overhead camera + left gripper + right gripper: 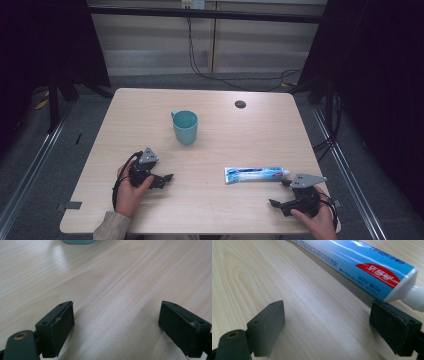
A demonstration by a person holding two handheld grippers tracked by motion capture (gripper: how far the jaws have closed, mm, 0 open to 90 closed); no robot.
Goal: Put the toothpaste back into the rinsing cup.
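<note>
Matt wood-grain table [210,200], glossy plastic tube [352,262]

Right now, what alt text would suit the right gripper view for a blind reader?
A blue-and-white toothpaste tube with a white ribbed cap lies on a pale wooden table, just beyond the right gripper, whose two black jaws stand wide open and hold nothing.

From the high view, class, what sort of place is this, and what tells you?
Probably a lab or recording setup, not a home: a bare wooden table holds just a cup and a toothpaste tube, dark curtains hang on both sides, and cables trail across the floor behind.
</note>
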